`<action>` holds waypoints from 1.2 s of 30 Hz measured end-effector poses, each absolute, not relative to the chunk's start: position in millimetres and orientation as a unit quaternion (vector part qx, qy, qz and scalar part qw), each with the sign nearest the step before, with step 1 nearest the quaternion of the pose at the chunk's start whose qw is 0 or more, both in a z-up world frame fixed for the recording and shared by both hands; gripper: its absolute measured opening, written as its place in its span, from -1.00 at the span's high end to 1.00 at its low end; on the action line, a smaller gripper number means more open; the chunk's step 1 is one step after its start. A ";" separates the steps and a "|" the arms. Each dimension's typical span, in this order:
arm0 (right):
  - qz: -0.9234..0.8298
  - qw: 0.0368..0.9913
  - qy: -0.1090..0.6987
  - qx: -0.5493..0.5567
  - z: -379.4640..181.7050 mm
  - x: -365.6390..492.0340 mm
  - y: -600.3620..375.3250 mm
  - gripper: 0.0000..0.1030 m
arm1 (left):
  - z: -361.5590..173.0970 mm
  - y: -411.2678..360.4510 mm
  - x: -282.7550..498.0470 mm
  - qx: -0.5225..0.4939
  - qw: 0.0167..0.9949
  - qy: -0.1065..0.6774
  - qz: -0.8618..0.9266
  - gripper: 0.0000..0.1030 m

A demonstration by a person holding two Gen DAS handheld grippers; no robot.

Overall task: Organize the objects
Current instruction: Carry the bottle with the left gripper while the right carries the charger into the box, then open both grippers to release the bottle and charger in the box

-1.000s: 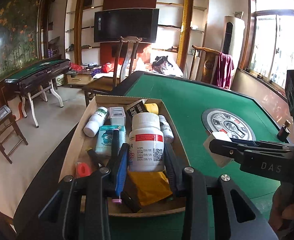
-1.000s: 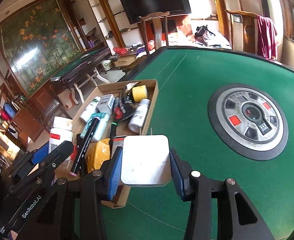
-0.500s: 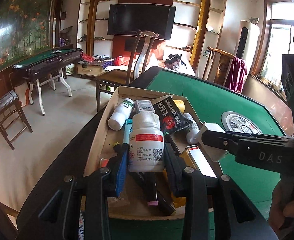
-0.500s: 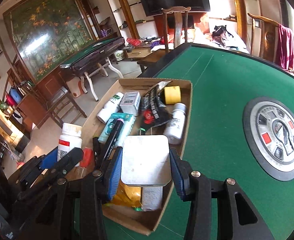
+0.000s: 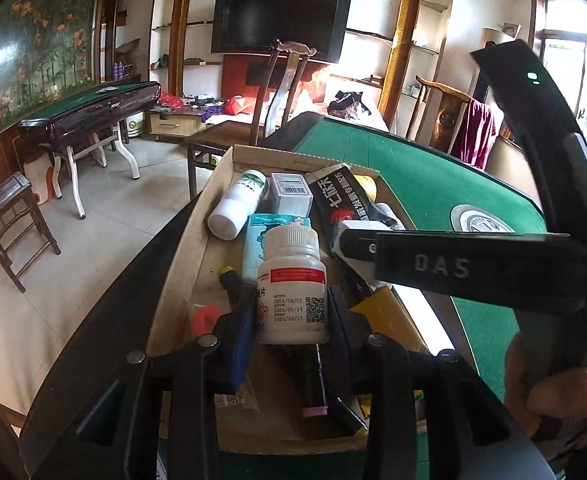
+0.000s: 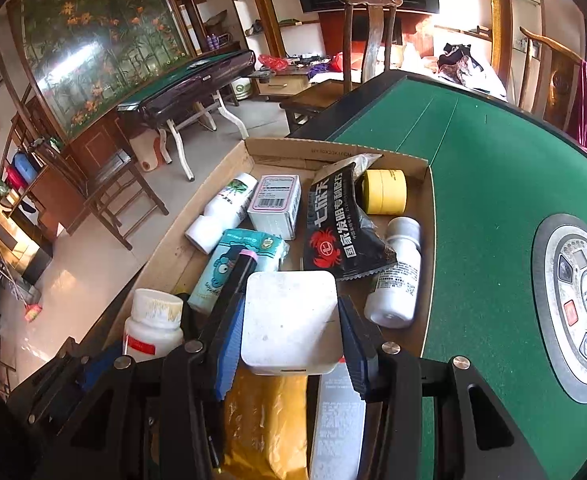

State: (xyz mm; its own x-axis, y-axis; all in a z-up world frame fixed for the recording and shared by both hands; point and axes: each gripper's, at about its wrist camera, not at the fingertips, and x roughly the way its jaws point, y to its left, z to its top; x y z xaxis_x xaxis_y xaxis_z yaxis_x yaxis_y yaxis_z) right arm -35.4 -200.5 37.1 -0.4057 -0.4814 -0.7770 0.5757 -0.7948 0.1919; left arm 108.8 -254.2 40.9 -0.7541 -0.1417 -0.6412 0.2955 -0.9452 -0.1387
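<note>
A shallow cardboard box sits on the green table, packed with small goods. My left gripper is shut on an upright white pill bottle with a red label, held above the box's near left part. My right gripper is shut on a flat white square box, held over the box's near end. In the left wrist view the right gripper's body crosses from the right, with a hand on its handle.
Inside the box lie a white bottle, a grey carton, a black snack pouch, yellow tape, a second white bottle, a teal tissue pack, a black marker and a yellow pouch. A round control panel sits mid-table.
Both grippers have shifted left from the green felt to over the cardboard box, each keeping its grip. The box now fills the middle of both views.
</note>
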 end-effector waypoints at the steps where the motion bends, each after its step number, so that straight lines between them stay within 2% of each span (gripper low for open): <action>1: -0.836 0.314 0.054 0.447 34.6 -38.7 -201.2 0.05 | 40.0 -253.4 107.3 0.332 0.117 0.115 -0.929 0.35; 36: -0.821 0.313 0.059 0.473 21.2 -60.8 -216.1 0.01 | 32.4 -253.5 89.7 0.350 0.122 0.118 -0.921 0.33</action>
State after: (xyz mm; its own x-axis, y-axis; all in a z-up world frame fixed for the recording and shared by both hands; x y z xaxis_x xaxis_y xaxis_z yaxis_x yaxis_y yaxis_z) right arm -60.8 -216.1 21.2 -0.3567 -0.4587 -0.8138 0.5711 -0.7965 0.1987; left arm 89.7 -253.5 32.4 -0.7253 -0.1424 -0.6735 0.3080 -0.9421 -0.1324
